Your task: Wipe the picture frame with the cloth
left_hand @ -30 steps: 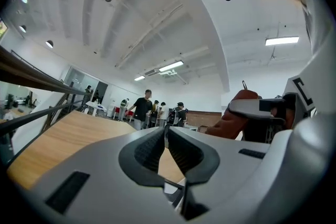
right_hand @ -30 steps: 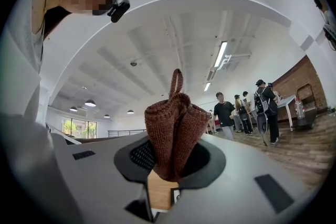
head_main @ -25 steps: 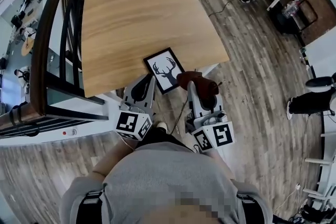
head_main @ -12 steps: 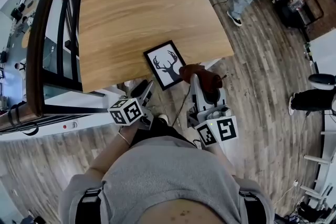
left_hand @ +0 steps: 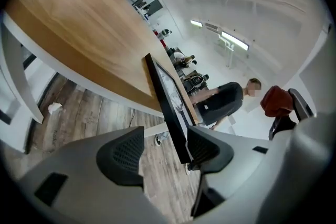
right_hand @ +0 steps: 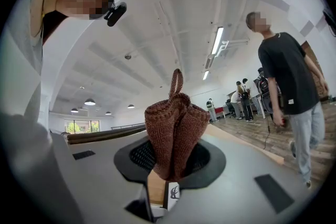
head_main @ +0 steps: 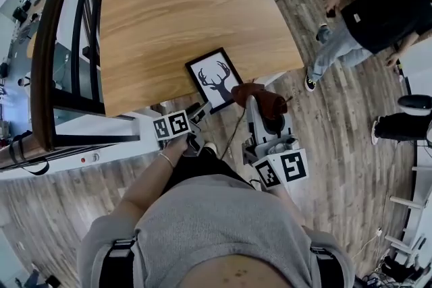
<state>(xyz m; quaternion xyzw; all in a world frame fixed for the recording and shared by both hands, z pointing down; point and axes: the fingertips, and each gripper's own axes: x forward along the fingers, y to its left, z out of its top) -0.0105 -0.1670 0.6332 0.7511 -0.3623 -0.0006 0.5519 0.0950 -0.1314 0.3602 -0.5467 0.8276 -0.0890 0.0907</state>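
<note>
A black picture frame (head_main: pixel 216 81) with a deer print lies on the wooden table (head_main: pixel 175 3), its corner past the near edge. My left gripper (head_main: pixel 199 111) hangs below that edge. In the left gripper view the frame (left_hand: pixel 168 97) stands edge-on between the opening jaws of the left gripper (left_hand: pixel 165 144), close to the right pad (left_hand: pixel 207 147) and well apart from the left one. My right gripper (head_main: pixel 260 108) is shut on a bunched brown knitted cloth (head_main: pixel 260 96) just right of the frame. In the right gripper view the cloth (right_hand: pixel 176 131) sticks up from the right gripper (right_hand: pixel 170 165).
A dark railing (head_main: pixel 57 50) runs along the table's left side. A person in a black shirt (head_main: pixel 381 3) stands on the wood floor to the right, seen too as a person (right_hand: pixel 289 86) in the right gripper view. Another person's shoe (head_main: pixel 398 128) shows at far right.
My left gripper has sunk below the table edge, rolled over, and its jaws have spread open. The right gripper with the cloth has barely moved. A person has walked in at upper right.
</note>
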